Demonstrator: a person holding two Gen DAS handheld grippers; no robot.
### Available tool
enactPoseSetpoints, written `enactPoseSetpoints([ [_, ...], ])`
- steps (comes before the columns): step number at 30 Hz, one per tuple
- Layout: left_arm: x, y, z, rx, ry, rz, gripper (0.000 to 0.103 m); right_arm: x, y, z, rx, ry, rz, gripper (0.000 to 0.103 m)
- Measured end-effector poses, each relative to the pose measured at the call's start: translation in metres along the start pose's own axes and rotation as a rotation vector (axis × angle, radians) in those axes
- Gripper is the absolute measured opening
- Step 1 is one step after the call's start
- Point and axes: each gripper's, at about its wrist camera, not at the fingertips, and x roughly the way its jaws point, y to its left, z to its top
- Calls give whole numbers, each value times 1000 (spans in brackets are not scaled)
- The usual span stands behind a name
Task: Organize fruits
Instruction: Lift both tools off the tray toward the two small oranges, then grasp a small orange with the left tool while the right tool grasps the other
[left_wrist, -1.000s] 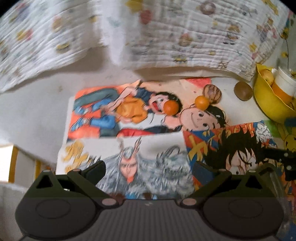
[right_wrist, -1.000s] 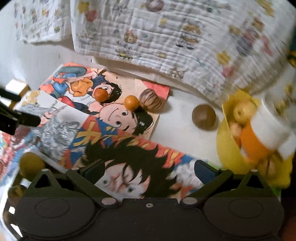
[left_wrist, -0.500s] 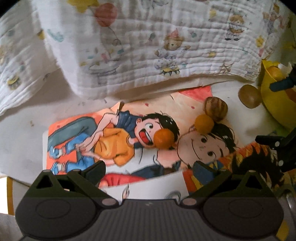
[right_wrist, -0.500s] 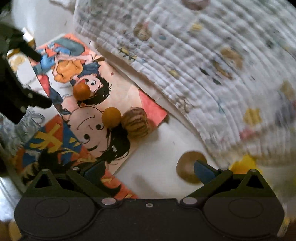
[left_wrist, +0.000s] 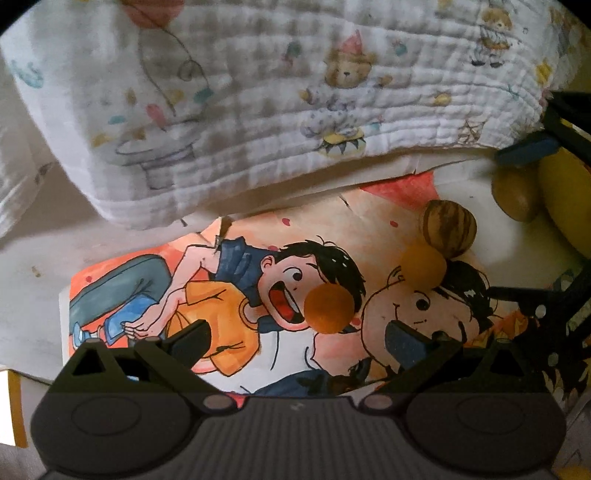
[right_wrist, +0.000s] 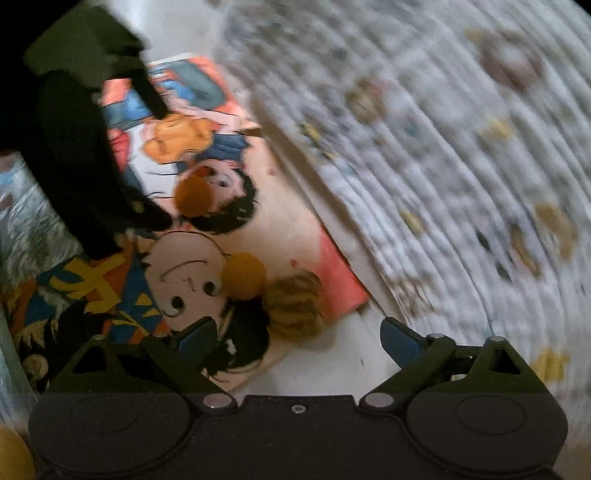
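Fruits lay on the cartoon poster: a dark orange fruit just ahead of the left claw, a paler one touching a striped brown fruit. Both the left claw and the right claw were spread wide, holding nothing. A printed quilt lay behind.

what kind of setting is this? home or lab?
Most likely a home, maybe a child's room: a quilted blanket printed with teddy bears, cartoon posters laid flat as a work surface, small orange fruits loose on them, and a yellow bowl at the edge.
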Motion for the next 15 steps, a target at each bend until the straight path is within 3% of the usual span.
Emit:
enactPoseSetpoints([
  [5,8,-5,1,60,13,7,102,4,16,7,-173,-47,47,88],
  [10,14,-11,3,137,7,22,101,13,28,13,-338,-73,64,71],
  [13,19,-17,6,167,12,26,93,21,30,17,-370,-81,60,59],
  [15,20,-19,8,176,15,22,85,26,30,19,-372,-79,79,58],
])
